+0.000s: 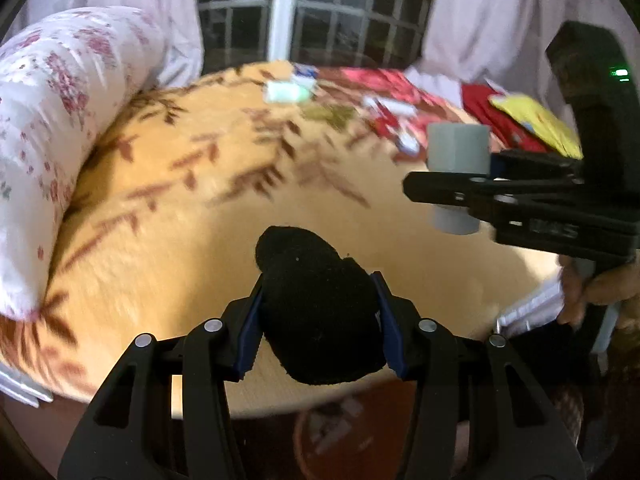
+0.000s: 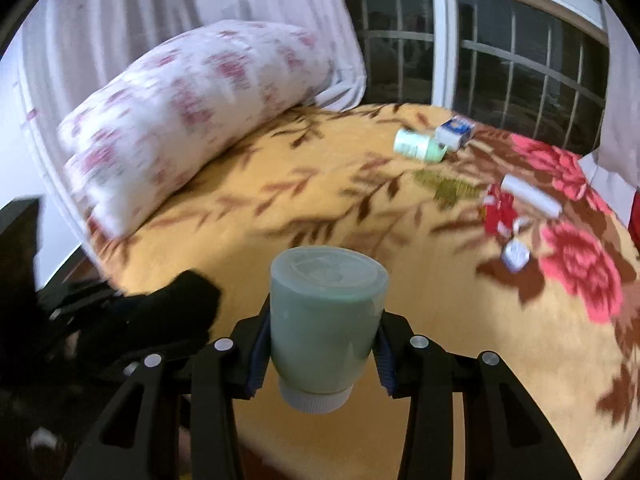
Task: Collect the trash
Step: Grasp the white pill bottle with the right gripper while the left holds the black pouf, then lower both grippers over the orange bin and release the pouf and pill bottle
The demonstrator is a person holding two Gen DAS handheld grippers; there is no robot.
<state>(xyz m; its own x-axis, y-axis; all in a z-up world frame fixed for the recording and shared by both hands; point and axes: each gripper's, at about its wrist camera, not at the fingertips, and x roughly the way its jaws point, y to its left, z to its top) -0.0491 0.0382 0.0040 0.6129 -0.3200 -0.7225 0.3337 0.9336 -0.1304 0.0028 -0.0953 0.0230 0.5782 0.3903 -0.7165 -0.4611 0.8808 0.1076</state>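
Note:
My left gripper (image 1: 318,284) is shut on a black, soft, fuzzy wad (image 1: 316,312) held over the front edge of the bed. The right gripper (image 2: 325,320) is shut on a pale green plastic bottle (image 2: 324,304) that hangs upside down, white cap at the bottom. In the left wrist view that bottle (image 1: 458,148) and the right gripper (image 1: 456,178) hover at the right, above the blanket. Farther back on the bed lie a green bottle (image 2: 418,145), a small box (image 2: 456,130), a white tube (image 2: 530,196), a red wrapper (image 2: 500,210) and a small blue-white packet (image 2: 516,256).
A flowered pillow (image 2: 192,108) lies along the left of the yellow floral blanket (image 2: 320,208). Curtains and a barred window (image 2: 500,60) stand behind the bed. A blurred brown round container (image 1: 352,432) sits below the bed's front edge. A hand (image 1: 592,292) grips the right tool.

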